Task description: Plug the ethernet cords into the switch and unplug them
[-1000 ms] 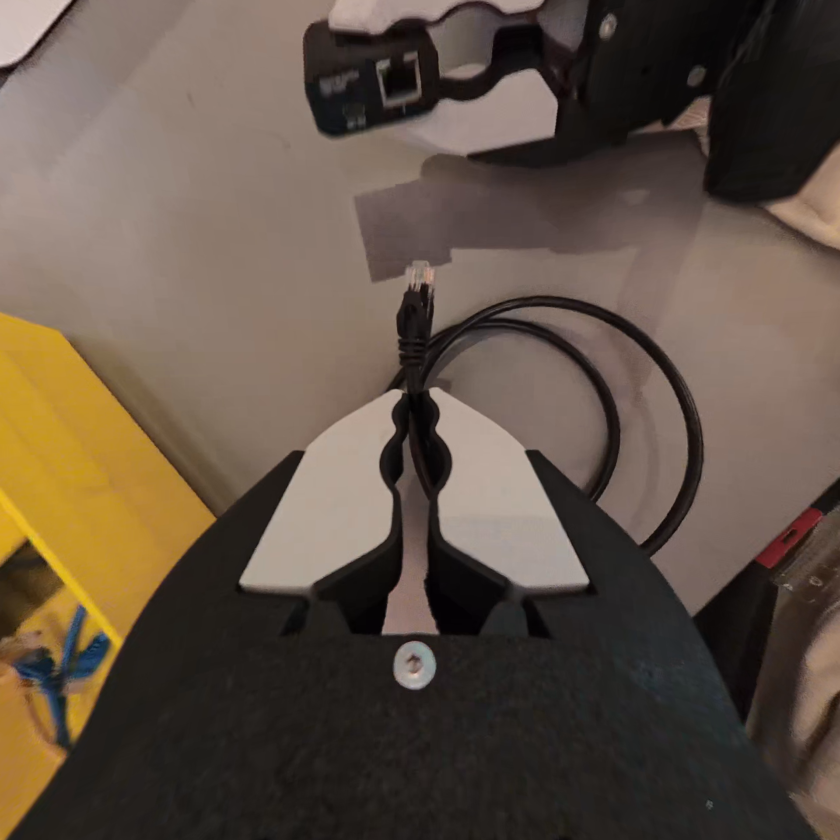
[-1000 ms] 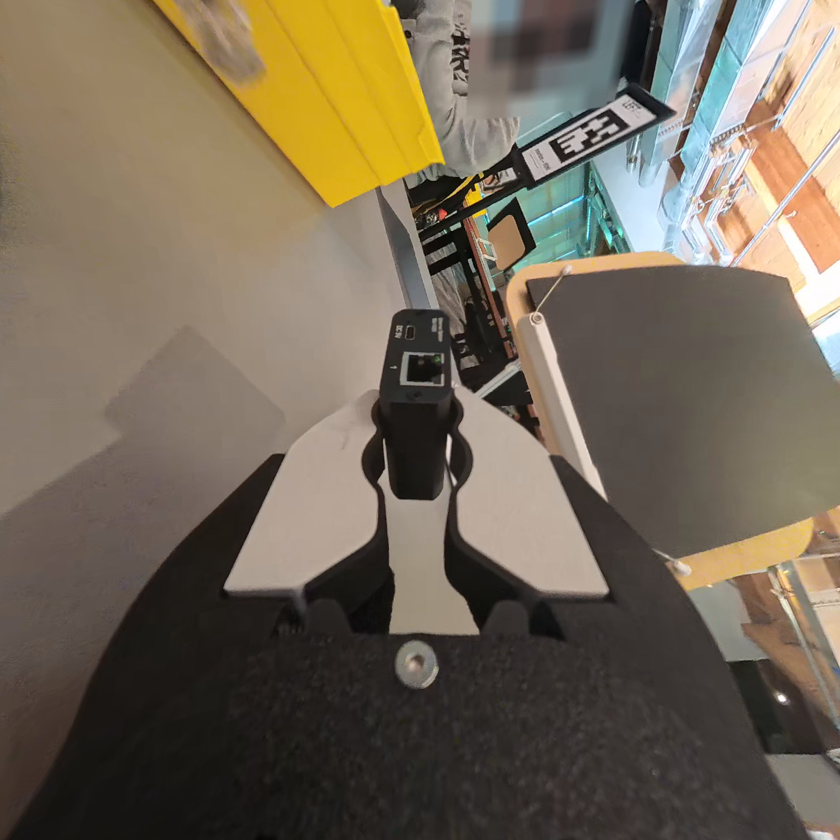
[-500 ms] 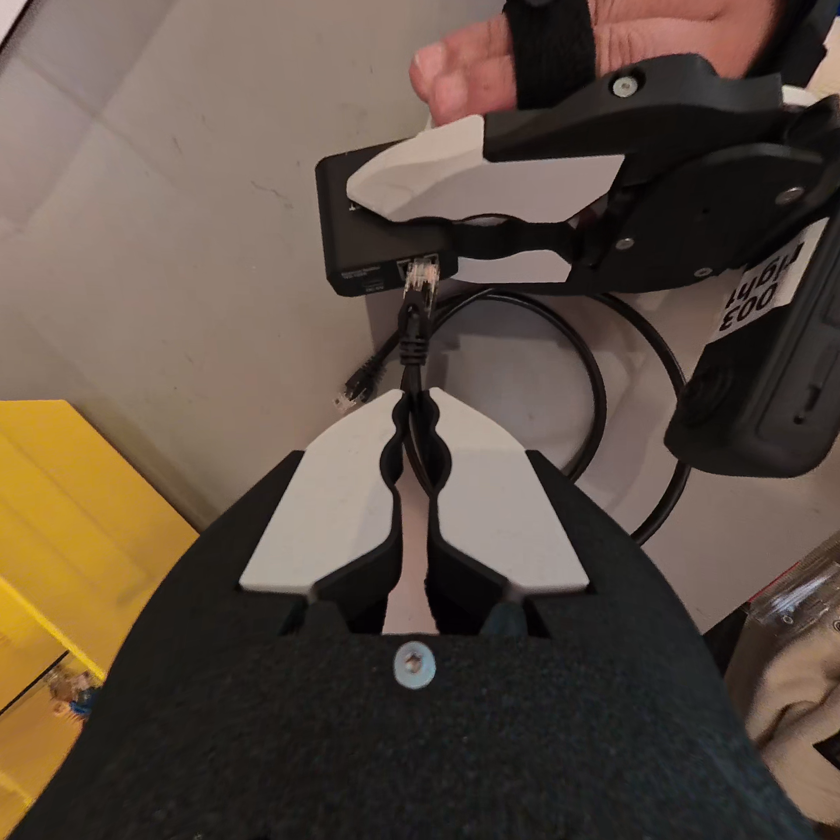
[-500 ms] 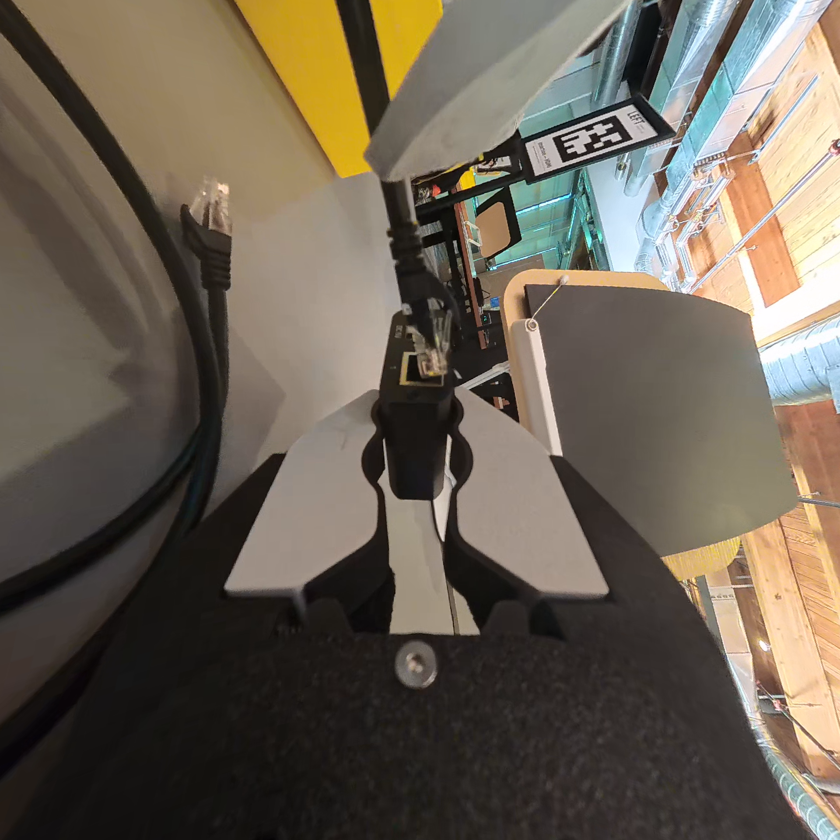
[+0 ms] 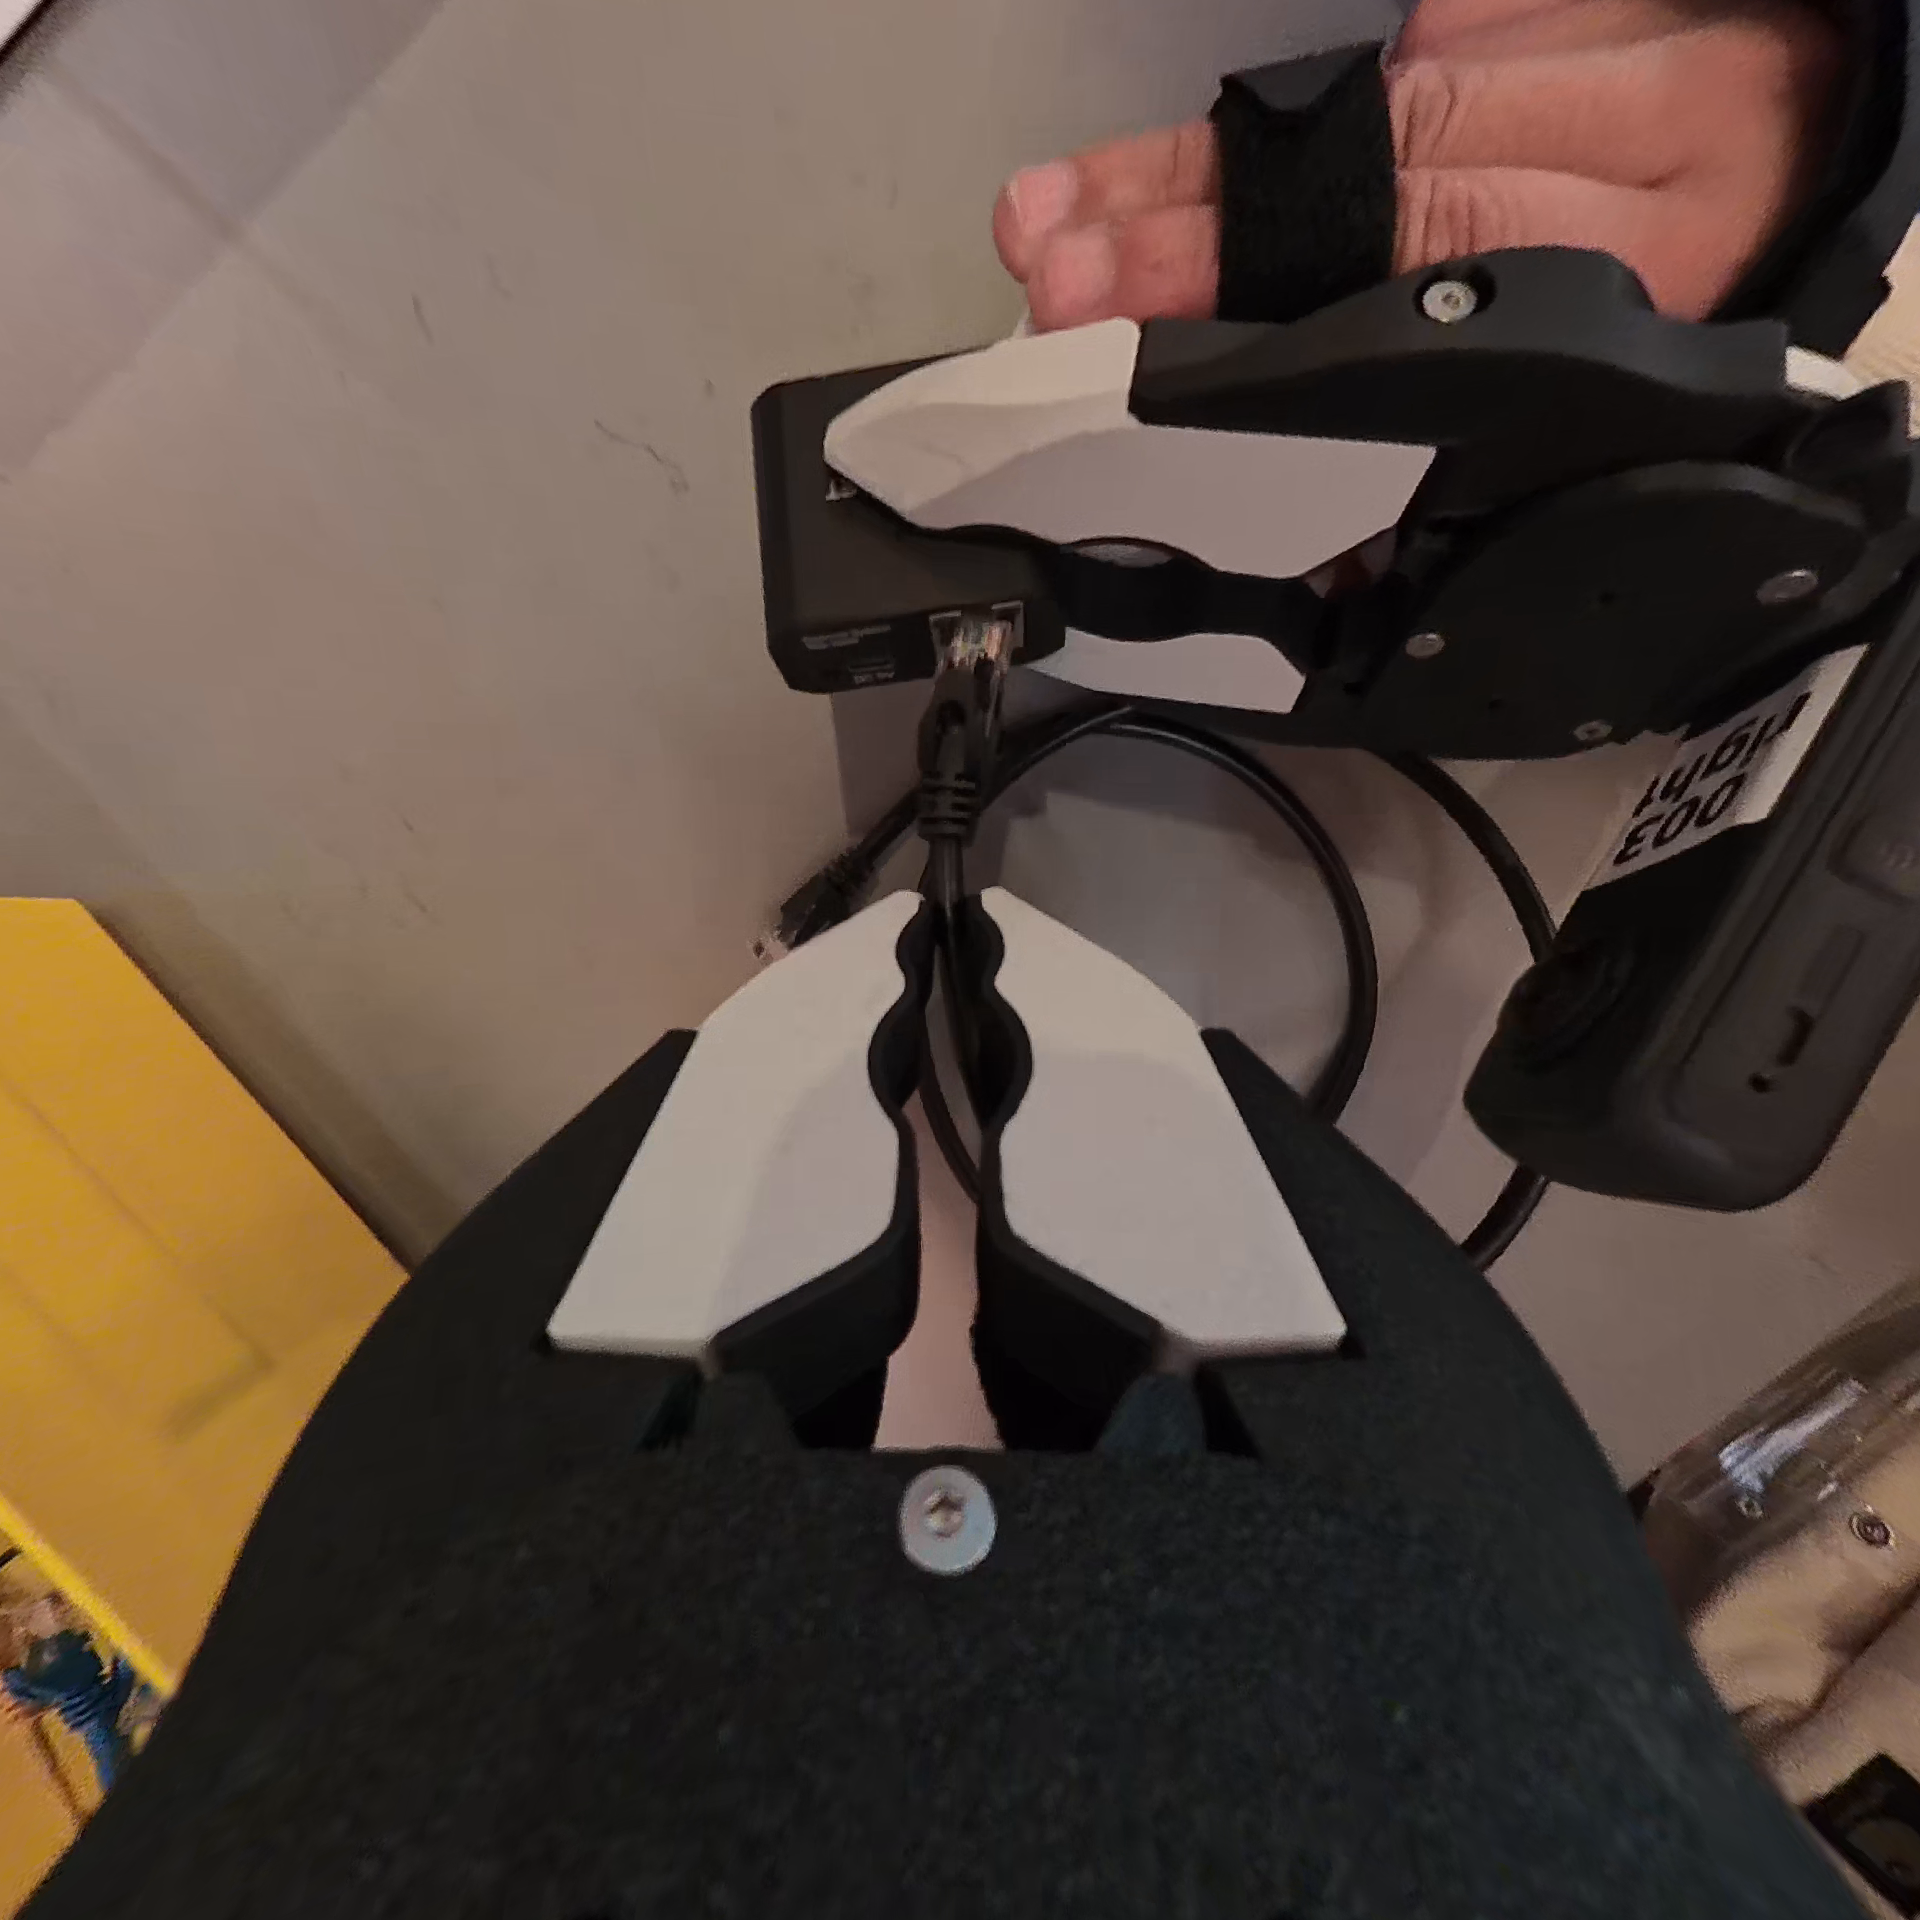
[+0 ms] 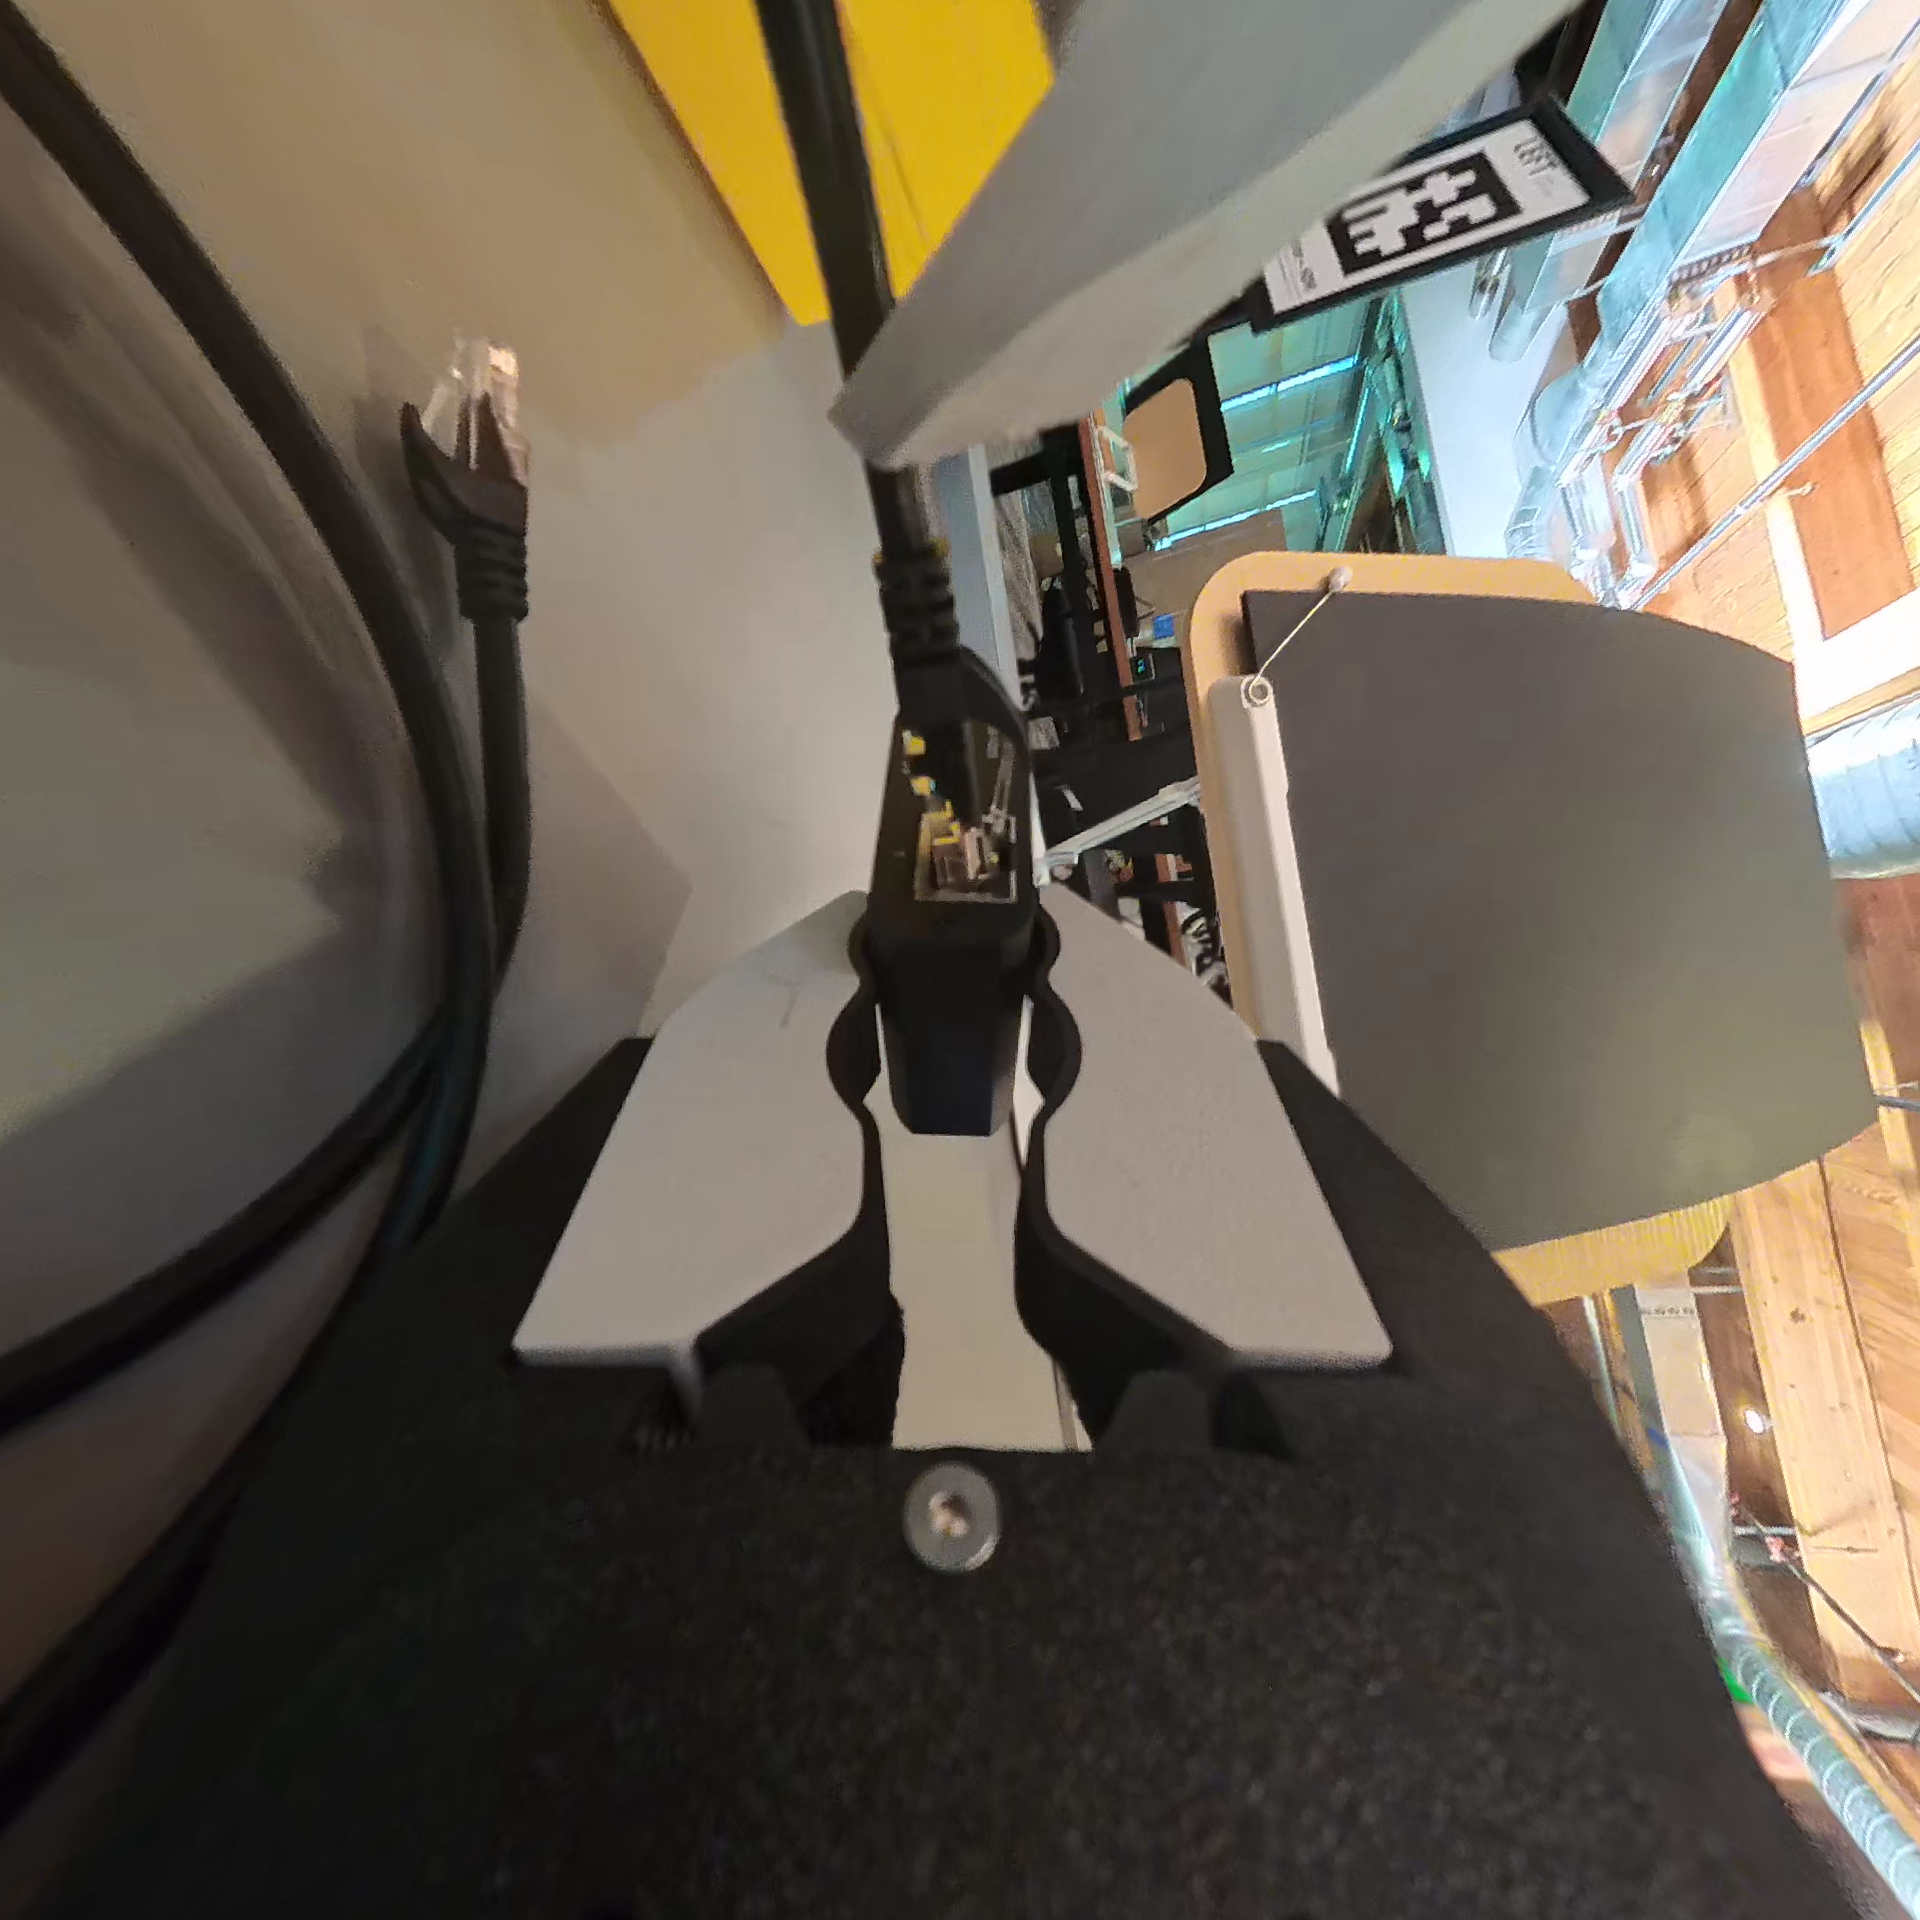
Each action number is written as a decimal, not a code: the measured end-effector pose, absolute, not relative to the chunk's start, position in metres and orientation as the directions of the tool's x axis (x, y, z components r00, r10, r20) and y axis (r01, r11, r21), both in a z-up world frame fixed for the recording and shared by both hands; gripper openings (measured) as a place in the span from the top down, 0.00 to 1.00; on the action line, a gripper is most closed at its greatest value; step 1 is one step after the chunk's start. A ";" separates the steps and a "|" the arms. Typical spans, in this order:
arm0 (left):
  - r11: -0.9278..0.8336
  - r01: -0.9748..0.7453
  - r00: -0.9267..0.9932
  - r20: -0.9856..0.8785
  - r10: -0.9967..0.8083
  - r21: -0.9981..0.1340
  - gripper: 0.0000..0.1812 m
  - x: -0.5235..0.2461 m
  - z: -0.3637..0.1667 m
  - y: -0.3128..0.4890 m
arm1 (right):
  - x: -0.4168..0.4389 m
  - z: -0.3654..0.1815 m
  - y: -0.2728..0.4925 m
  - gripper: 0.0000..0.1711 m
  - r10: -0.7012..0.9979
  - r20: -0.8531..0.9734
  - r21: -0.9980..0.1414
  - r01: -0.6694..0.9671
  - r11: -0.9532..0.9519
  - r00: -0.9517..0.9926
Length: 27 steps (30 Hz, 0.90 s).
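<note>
Advanced since half a second ago: clear-tipped black ethernet plug now seated in the port of the small black rectangular switch, long axis pointing straight into the port face. Left gripper clamped shut on thin black cord. Right gripper clamped on switch body. Second loose plug lying beside on grey tabletop.

switch partly hidden by right tool, cord loop cut off
</note>
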<state>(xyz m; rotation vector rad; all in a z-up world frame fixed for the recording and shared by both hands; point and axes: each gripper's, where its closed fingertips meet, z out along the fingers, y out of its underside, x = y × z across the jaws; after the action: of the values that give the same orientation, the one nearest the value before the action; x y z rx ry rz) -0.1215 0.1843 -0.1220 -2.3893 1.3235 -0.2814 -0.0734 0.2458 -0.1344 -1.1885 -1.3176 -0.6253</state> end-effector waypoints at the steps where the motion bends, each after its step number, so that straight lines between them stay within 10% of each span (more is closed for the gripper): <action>1: -0.477 -0.757 0.539 -0.014 -0.842 -0.447 0.98 -0.120 -0.123 0.185 | -0.072 -0.134 0.247 0.86 0.262 0.939 -0.302 0.897 0.324 0.222; 8: -0.512 -0.626 0.603 0.052 -0.796 -0.588 0.98 -0.119 -0.122 0.190 | -0.070 -0.134 0.248 0.86 0.252 0.943 -0.288 0.913 0.290 0.217; 17: -0.532 -0.708 0.632 -0.083 -0.770 -0.464 0.97 -0.135 -0.148 0.191 | -0.082 -0.148 0.248 0.86 0.150 0.987 0.016 0.972 0.234 -0.052; 27: -0.482 -0.625 0.591 0.032 -0.806 -0.613 0.97 -0.125 -0.131 0.195 | -0.077 -0.144 0.242 0.86 0.281 0.945 -0.246 0.927 0.282 0.165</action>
<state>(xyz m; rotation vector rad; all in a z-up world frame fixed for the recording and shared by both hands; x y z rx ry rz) -0.1254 0.1946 -0.1311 -2.2654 1.1330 -0.4283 -0.0773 0.2423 -0.1441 -1.2368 -1.3625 -0.6866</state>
